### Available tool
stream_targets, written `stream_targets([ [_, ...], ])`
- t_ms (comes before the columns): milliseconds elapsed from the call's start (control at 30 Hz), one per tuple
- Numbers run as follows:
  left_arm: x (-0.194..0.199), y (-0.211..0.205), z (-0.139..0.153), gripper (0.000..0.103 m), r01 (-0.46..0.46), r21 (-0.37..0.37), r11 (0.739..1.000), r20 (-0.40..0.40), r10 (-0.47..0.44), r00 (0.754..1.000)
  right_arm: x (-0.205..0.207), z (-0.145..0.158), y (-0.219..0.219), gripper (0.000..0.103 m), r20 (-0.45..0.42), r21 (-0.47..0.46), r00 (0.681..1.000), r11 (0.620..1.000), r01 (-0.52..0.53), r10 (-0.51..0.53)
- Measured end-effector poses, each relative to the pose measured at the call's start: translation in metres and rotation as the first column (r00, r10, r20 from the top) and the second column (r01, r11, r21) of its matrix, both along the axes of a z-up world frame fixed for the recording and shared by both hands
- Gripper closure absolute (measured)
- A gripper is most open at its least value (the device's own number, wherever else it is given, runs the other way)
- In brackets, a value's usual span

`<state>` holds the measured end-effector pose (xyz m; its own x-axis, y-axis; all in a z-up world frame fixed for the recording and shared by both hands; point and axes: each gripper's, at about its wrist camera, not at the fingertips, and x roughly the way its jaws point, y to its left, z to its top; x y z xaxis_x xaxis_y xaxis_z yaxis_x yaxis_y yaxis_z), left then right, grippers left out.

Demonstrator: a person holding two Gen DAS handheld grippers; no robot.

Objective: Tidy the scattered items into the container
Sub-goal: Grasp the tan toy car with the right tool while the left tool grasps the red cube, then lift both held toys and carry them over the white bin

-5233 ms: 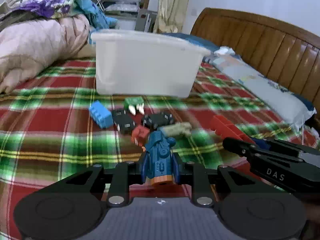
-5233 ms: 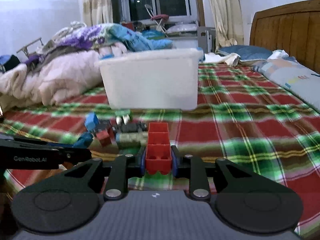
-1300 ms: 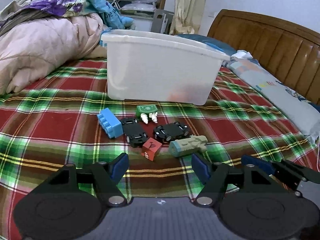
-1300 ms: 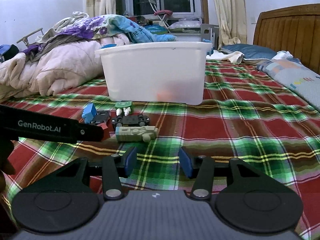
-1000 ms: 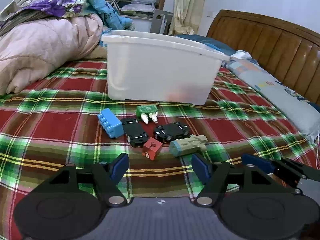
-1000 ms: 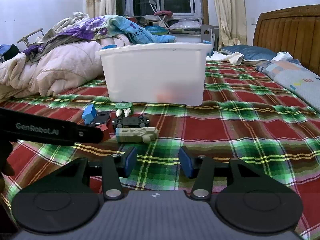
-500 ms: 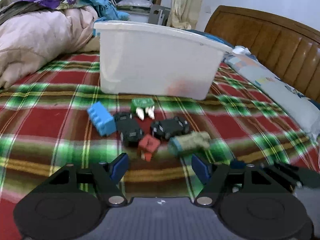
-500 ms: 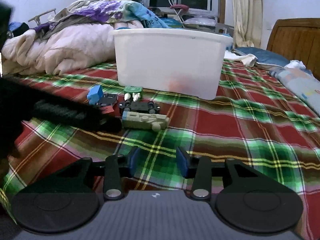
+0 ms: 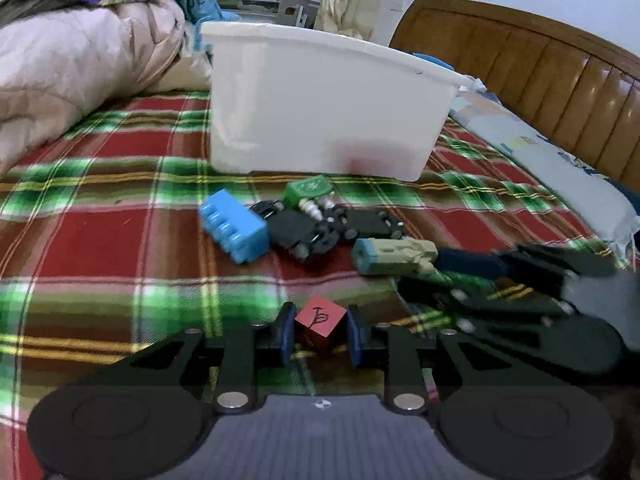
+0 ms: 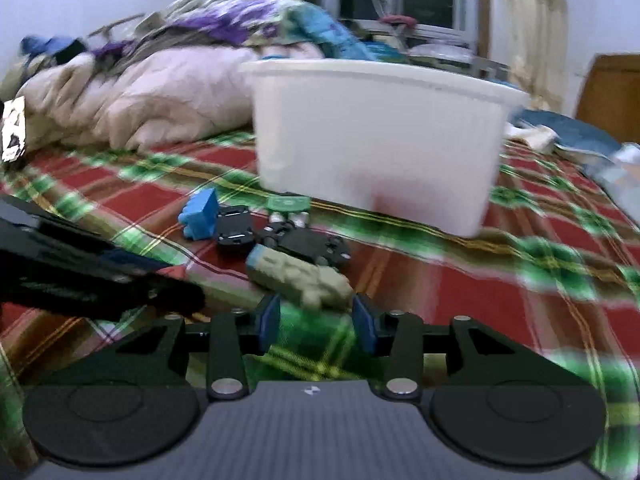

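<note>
Both tools have dropped toward the toys before the white bin (image 9: 320,120). Left tool (image 9: 320,336), open, straddles the red cube (image 9: 320,322); it should squeeze squarely. Right tool (image 10: 316,322), open, nears the green toy (image 10: 298,276).

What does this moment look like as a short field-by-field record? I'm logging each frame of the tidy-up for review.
surface: plaid bedspread
container: white bin, upright behind the toys
left gripper: jaws around the red cube, contact unclear
right gripper: jaws open, nearing the olive toy
loose on the bedspread: blue block, two black cars, green piece
bin contents: hidden, only a reddish tint through the wall
</note>
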<state>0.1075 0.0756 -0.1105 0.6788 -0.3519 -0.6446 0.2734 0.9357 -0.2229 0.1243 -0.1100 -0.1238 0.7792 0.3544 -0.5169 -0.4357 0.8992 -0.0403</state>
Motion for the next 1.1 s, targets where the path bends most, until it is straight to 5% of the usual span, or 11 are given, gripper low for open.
stream_targets([
  [267, -0.001, 0.001, 0.0, 0.073, -0.006, -0.009, 1.0, -0.006, 0.006, 1.0, 0.018, -0.002, 0.007, 0.039, 0.02, -0.018, 0.999, 0.999, -0.045, 0.045],
  [433, -0.004, 0.003, -0.001, 0.073, -0.023, -0.023, 0.999, -0.006, 0.023, 1.0, 0.013, 0.005, 0.006, 0.067, -0.035, 0.016, 0.995, 0.995, -0.098, 0.098],
  [700, -0.012, 0.002, -0.001, 0.073, -0.02, -0.003, 1.0, 0.003, 0.02, 1.0, -0.029, 0.007, 0.024, 0.067, -0.027, -0.027, 0.997, 0.997, -0.073, 0.073],
  [833, -0.009, 0.008, -0.003, 0.074, -0.027, -0.036, 0.999, -0.017, 0.027, 1.0, -0.015, 0.01, 0.029, 0.056, -0.027, -0.037, 0.998, 0.998, -0.053, 0.052],
  [1100, -0.014, 0.006, -0.002, 0.077, -0.025, -0.029, 0.999, -0.007, 0.025, 1.0, -0.026, 0.007, 0.024, 0.064, -0.016, -0.027, 0.999, 0.999, -0.036, 0.036],
])
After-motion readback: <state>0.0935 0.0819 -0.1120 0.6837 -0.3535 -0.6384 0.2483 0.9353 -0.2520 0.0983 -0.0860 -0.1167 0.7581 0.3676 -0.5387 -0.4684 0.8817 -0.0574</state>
